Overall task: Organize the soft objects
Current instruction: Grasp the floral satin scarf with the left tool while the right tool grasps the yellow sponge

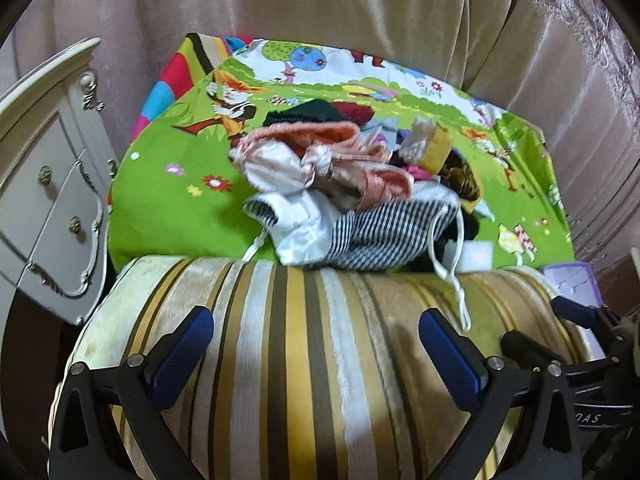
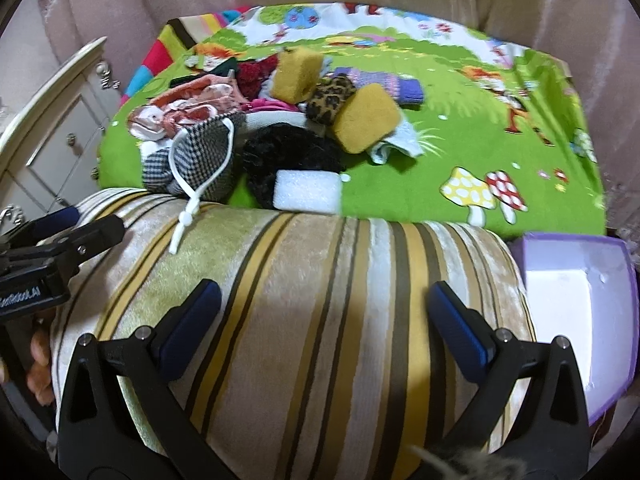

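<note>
A heap of soft things lies on a green cartoon-print blanket (image 1: 172, 200) (image 2: 400, 184). In it are a pink garment (image 1: 320, 160) (image 2: 188, 108), a black-and-white checked drawstring pouch (image 1: 384, 236) (image 2: 204, 160), two mustard sponges (image 2: 366, 118) (image 2: 296, 76), a leopard-print piece (image 2: 330, 100), a black fuzzy item (image 2: 288, 152) and a white foam block (image 2: 308, 191) (image 1: 472, 256). A striped bolster cushion (image 1: 304, 360) (image 2: 320, 320) lies in front of the heap. My left gripper (image 1: 316, 348) and right gripper (image 2: 324, 324) both hover open above the cushion, holding nothing.
A purple box with a white inside (image 2: 580, 304) (image 1: 572, 280) stands right of the cushion. A cream ornate drawer cabinet (image 1: 48, 200) (image 2: 52, 140) is on the left. Beige curtains (image 1: 320, 12) hang behind. A striped colourful blanket (image 1: 176, 76) shows under the green one.
</note>
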`<state>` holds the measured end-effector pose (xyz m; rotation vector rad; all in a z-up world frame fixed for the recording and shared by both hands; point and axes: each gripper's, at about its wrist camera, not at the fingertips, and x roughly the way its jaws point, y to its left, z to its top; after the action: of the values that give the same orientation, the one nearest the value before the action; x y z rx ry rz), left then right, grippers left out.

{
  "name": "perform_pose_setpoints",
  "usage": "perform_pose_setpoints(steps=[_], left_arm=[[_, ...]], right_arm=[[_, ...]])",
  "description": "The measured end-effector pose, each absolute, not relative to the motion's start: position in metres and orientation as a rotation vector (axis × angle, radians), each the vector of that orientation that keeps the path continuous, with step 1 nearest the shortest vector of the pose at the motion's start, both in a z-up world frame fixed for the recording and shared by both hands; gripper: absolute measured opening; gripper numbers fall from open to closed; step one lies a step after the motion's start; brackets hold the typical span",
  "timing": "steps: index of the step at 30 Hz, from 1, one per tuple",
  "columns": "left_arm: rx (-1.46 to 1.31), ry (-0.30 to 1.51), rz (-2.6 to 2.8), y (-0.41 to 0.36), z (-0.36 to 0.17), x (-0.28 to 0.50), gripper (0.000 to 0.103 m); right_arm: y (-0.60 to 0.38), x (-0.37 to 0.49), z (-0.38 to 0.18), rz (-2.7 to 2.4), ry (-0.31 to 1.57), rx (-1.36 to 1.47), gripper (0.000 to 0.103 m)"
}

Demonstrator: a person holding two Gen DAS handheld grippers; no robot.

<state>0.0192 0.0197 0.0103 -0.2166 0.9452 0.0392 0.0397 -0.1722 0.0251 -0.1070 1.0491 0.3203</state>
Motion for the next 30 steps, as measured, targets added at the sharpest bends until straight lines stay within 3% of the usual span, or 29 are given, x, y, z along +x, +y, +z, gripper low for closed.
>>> perform_pose_setpoints(steps=[9,15,23,27,30], left_arm=[[-0.368,0.927,0.006,0.057,0.025,0.066,0.101],[-0.44,0.95,-0.037,0.065,0.023,0.107,0.084],[-0.089,0.949,-0.049,0.043,0.028,0.123,0.081],[-0.009,0.975,-0.09,0.037,0.02,0.132,0.063],[0.04,0.98,-0.117,0.03,0.014,0.136,0.06]], right_arm=[[-0.163,0.071,0.038,0.432,1.066,-0.1,0.103],[-0.156,0.107,0.059,0.445,0.993,-0.097,0.103],[-0.133,0.163,0.059,0.471,0.987,-0.054,0.103],[-0.121,0.18,0.06,0.463,0.951,-0.08,0.102],[-0.111,0.191,0.059,0.458,0.928,-0.108,0.096]])
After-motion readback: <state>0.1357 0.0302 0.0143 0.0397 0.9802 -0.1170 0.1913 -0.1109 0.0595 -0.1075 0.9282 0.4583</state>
